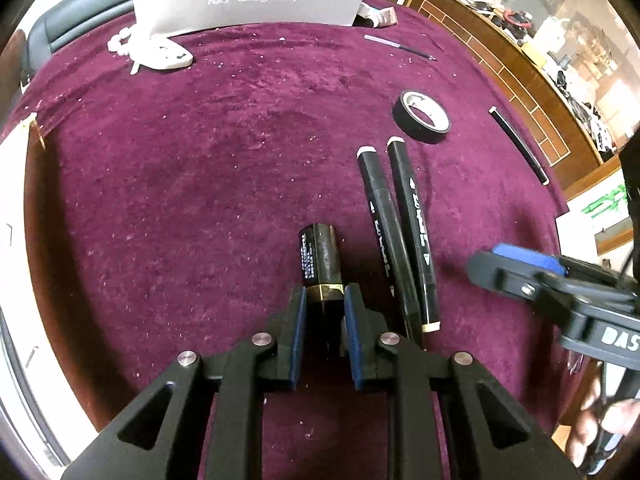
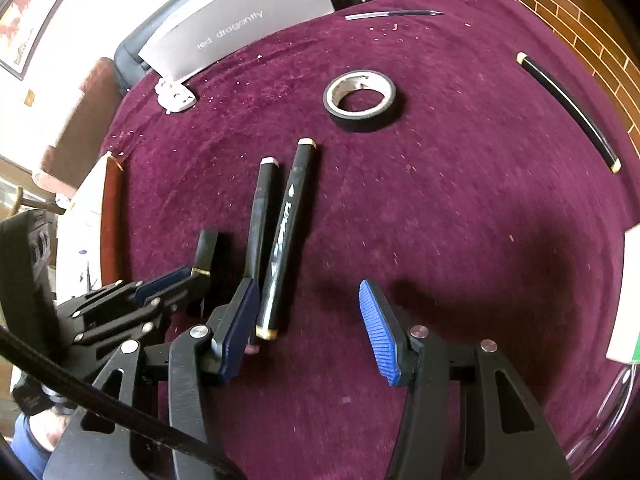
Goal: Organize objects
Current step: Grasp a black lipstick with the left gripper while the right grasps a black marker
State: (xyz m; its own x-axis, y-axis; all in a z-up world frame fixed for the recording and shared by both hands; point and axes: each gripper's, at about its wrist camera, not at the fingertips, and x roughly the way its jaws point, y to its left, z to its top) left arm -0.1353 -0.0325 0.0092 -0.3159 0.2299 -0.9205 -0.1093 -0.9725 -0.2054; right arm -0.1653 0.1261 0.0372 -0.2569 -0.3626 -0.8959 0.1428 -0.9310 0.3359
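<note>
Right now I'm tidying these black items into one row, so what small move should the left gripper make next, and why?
Probably lift the lipstick tube slightly off the purple cloth. The left gripper is shut on its gold-banded end, so it seems ready to carry toward the two markers lying beside it, while the right gripper hangs open.

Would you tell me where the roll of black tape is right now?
In both wrist views the roll of black tape lies flat on the purple cloth, just beyond the far tips of the two black markers.
</note>
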